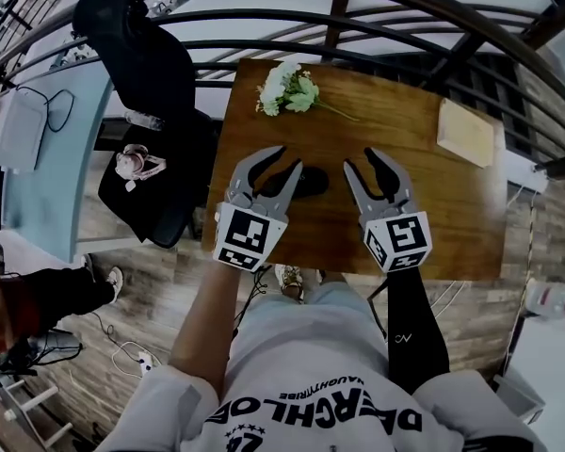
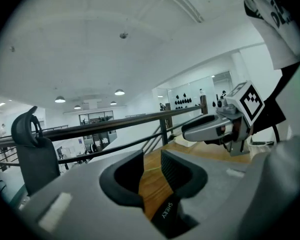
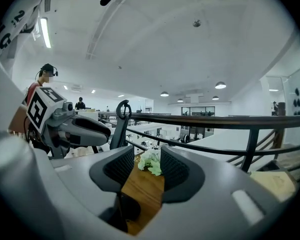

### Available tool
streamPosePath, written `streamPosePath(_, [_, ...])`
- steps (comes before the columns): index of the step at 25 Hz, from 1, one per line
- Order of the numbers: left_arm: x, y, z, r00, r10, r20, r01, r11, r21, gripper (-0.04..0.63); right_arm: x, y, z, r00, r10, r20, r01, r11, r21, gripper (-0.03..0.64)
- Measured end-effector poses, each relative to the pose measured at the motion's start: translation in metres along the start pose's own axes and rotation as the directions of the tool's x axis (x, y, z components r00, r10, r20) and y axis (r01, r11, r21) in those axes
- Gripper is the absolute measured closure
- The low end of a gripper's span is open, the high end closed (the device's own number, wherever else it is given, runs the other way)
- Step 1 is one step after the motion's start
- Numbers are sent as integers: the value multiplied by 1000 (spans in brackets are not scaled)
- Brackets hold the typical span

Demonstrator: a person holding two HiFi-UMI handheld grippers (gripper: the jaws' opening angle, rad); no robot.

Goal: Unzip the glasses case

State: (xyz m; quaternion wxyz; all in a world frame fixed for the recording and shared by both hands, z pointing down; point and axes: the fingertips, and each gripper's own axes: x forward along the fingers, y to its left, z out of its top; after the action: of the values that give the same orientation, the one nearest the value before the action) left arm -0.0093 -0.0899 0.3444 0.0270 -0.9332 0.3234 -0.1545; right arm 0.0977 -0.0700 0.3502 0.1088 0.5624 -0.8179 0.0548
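Glasses case (image 1: 313, 183) half hidden behind left tool (image 1: 288, 158), zip indistinct; right tool (image 1: 360, 159) beside; both tools' jaws apart, empty.

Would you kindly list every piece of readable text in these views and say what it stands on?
"SHEY": dark piece low in the left gripper.
"DEARCHLO", upside down, probably: shirt.
Smaller shirt print, leg logo: too small to read.
Left marker cube, right marker cube: patterns only.

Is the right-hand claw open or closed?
Open. The jaws of the right gripper stand apart; only the wooden table and flowers show through the gap, nothing held.
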Motion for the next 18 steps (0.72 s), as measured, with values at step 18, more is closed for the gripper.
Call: streamPosePath(18, [44, -52, -136, 847, -178, -500, 206, 978, 2, 476, 23, -1, -118, 946, 168, -278, -160, 986, 53, 420])
